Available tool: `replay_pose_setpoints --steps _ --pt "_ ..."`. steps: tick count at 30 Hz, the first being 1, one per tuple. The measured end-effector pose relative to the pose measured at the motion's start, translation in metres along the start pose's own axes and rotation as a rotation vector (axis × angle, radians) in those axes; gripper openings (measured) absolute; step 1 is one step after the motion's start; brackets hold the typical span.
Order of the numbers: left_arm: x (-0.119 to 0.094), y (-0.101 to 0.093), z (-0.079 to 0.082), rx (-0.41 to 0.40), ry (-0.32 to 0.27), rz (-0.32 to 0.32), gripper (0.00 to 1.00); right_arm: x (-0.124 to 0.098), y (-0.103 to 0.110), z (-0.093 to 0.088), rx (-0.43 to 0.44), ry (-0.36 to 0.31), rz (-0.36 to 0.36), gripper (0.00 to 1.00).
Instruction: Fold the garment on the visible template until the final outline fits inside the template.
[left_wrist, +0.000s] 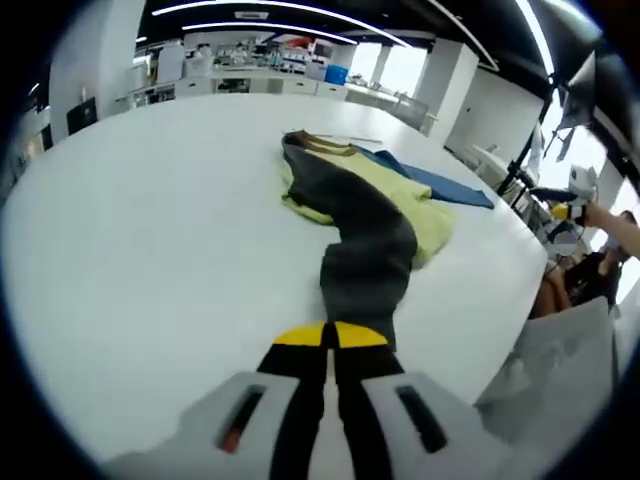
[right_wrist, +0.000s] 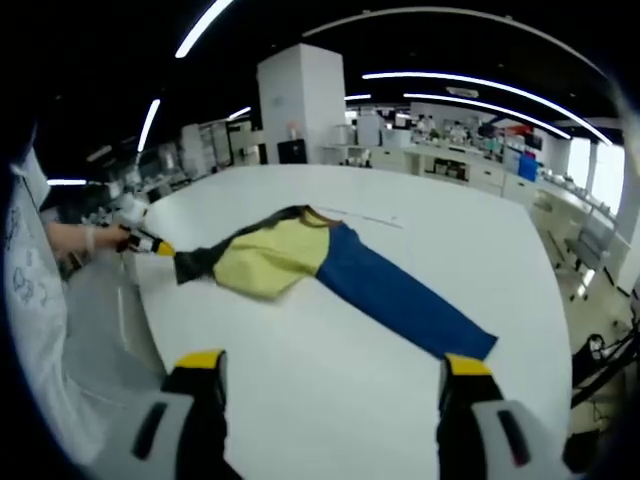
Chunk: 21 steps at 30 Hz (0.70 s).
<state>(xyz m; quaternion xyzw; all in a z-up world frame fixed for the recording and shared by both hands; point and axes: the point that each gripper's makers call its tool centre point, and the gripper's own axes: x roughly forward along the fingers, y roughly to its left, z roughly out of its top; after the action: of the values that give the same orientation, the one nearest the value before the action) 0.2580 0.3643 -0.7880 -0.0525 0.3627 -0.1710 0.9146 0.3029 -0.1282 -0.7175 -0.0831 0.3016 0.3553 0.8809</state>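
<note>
Gripping grey sleeve (left_wrist: 365, 255), left claw (left_wrist: 329, 338)

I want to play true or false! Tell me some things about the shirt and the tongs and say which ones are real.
1. The left tongs are pinching the dark grey sleeve of the garment. True.
2. The right tongs are shut on the blue sleeve. False: they stand open above the bare white table, holding nothing.
3. The garment has a yellow body, one grey sleeve and one blue sleeve. True.
4. The blue sleeve is folded over the yellow body. False: it lies stretched out flat on the table.
5. The tips of both tongs are yellow. True.
</note>
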Motion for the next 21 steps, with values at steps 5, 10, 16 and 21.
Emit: replay_pose_setpoints --steps 5,10,16,21 --pt "-0.016 0.03 0.016 0.017 -0.01 0.025 0.0 -0.005 0.004 0.006 0.018 -0.014 -0.029 0.88" --pt "-0.024 0.051 0.03 0.045 -0.017 0.045 0.0 -0.005 0.017 0.007 0.027 -0.002 -0.043 0.87" --pt "-0.023 0.083 0.043 0.08 -0.005 0.055 0.0 -0.004 0.024 0.009 0.041 -0.002 -0.068 0.87" --pt "-0.023 0.098 0.05 0.091 0.005 0.062 0.0 -0.005 0.031 0.013 0.051 -0.005 -0.095 0.87"
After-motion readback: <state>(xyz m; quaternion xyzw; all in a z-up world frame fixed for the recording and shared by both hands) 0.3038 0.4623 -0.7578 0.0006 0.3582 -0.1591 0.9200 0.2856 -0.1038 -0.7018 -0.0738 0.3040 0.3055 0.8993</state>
